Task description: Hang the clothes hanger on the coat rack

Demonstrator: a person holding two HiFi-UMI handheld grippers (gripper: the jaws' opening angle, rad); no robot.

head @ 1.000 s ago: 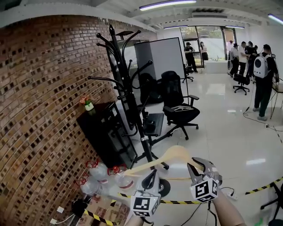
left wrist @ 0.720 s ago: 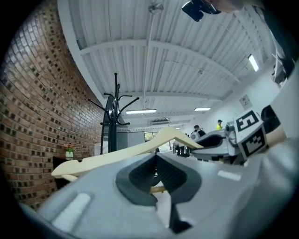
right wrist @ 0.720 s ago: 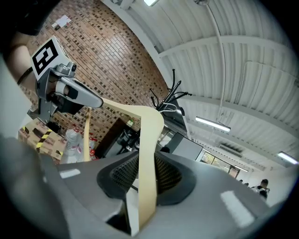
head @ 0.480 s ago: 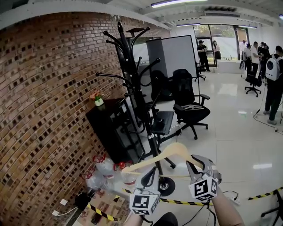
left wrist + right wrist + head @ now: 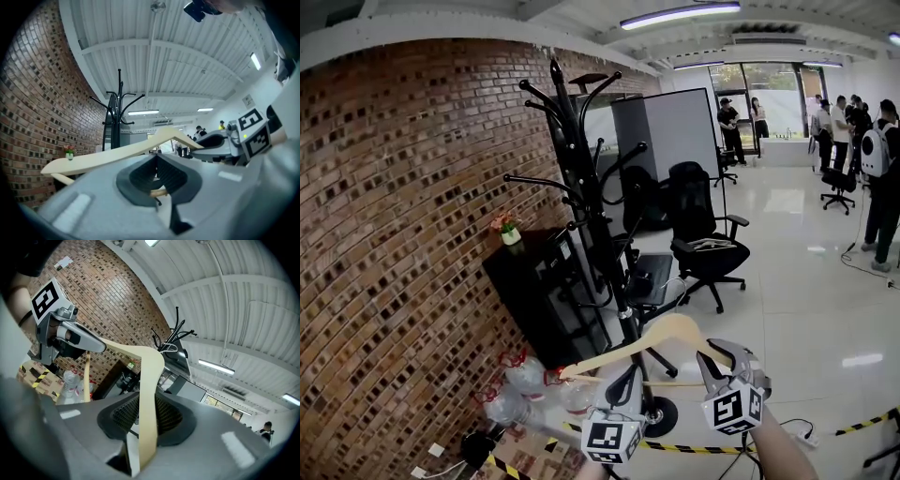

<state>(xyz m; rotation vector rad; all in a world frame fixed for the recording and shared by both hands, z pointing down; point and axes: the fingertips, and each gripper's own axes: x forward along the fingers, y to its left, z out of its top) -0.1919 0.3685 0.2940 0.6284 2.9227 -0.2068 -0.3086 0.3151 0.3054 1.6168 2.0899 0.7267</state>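
Wooden hanger [image 5: 661, 333] not hung yet, held low near the coat rack [image 5: 582, 192], under its hooks; left gripper [image 5: 624, 379] pinches its thin bottom bar, right gripper [image 5: 722, 357] clamps one shoulder

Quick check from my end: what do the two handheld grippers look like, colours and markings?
The left gripper and right gripper are grey two-jaw units with dark ribbed pads. Each carries a white cube printed with black square markers. The right forearm behind its gripper is bare, no sleeve showing.
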